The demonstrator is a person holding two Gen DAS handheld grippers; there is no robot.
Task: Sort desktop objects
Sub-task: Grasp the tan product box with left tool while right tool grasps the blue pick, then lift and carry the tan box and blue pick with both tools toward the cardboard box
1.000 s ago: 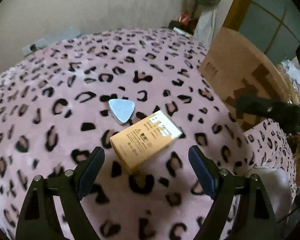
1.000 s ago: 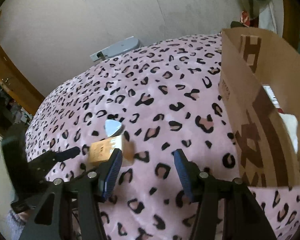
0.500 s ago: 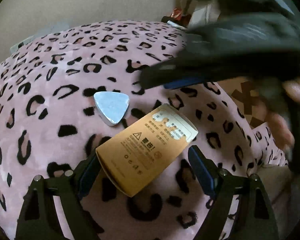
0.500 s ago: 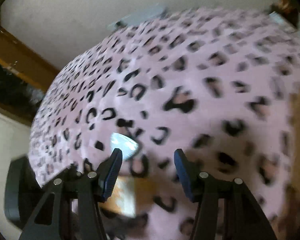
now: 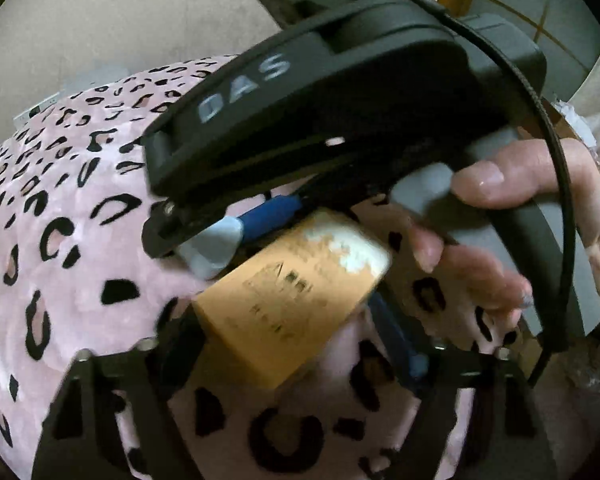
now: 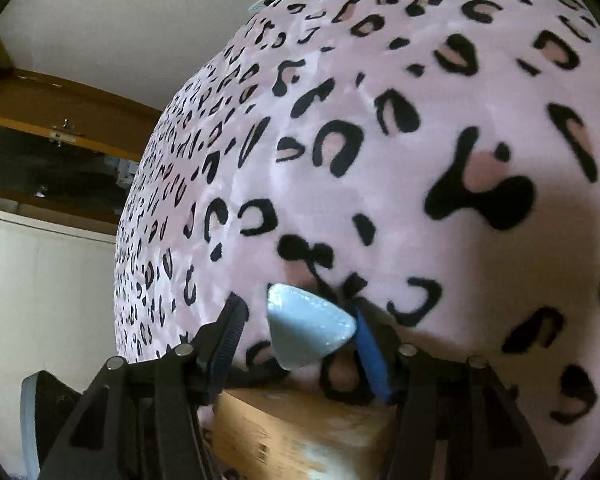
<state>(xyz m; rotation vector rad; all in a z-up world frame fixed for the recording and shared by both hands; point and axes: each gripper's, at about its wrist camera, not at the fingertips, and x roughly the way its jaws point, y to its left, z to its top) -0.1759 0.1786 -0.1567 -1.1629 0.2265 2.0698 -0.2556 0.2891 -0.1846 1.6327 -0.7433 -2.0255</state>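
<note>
Hiding half the triangular piece (image 5: 212, 250), right tongs (image 6: 300, 338) straddle it.

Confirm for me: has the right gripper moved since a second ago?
Yes. The right gripper has swung left, away from the cardboard box, and down to straddle the pale blue triangle on the leopard blanket.

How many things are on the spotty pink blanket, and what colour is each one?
Pale blue: 1, the triangular piece, between the right gripper jaws.
Orange-tan: 1, the small box, between the left gripper jaws.
Total: 2 things on the blanket.
</note>
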